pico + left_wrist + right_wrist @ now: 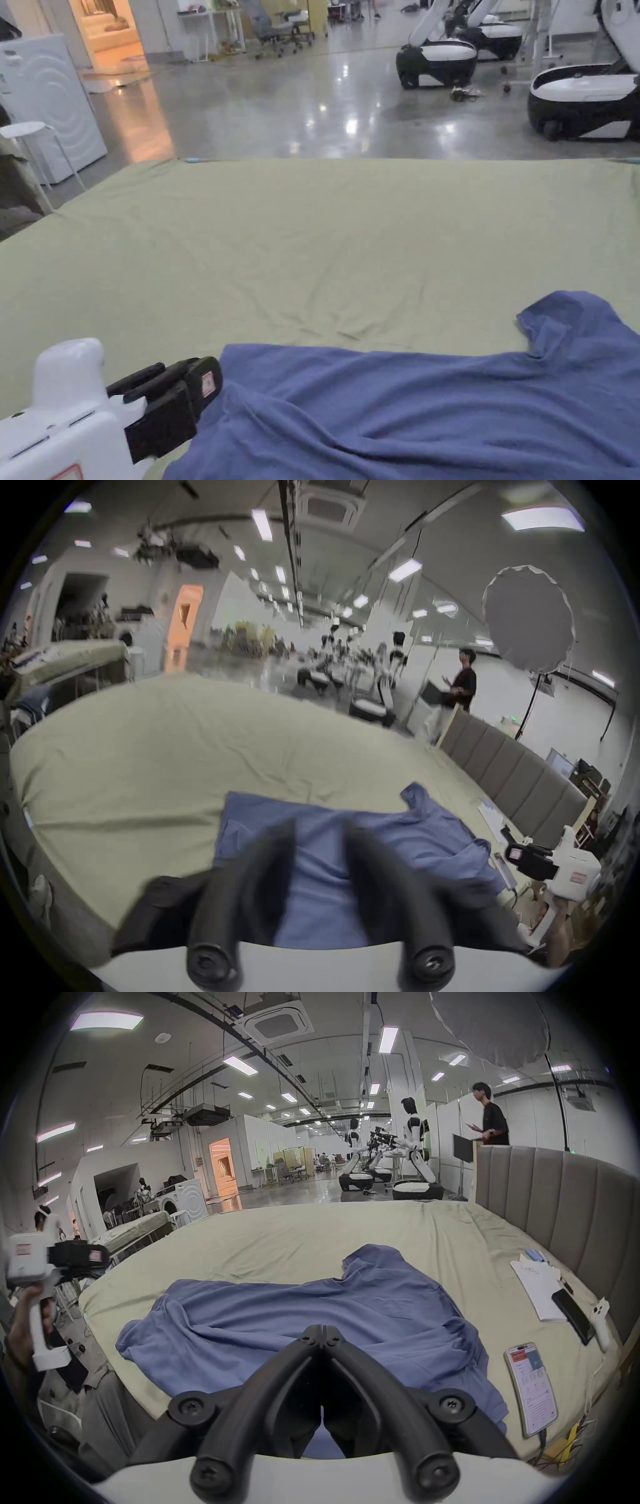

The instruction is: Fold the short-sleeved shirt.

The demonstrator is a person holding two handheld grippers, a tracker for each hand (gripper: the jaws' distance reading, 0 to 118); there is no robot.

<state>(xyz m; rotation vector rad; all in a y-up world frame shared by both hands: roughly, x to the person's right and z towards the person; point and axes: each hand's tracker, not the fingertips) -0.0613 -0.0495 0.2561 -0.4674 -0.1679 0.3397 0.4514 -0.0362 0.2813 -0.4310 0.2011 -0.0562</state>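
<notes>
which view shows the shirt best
The right gripper view: the whole rumpled shirt lies spread on the sheet. The head view crops its near part; the left gripper view is blurred, its jaws covering part.

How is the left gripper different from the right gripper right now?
The left gripper has its jaws spread apart with blue shirt showing between them, while the right gripper has its jaw tips pressed together with nothing between them. The left gripper looks blurred in its own view; the right gripper looks sharp in its own. Both have black jaws on a white body, and both point at the shirt on the green sheet.
</notes>
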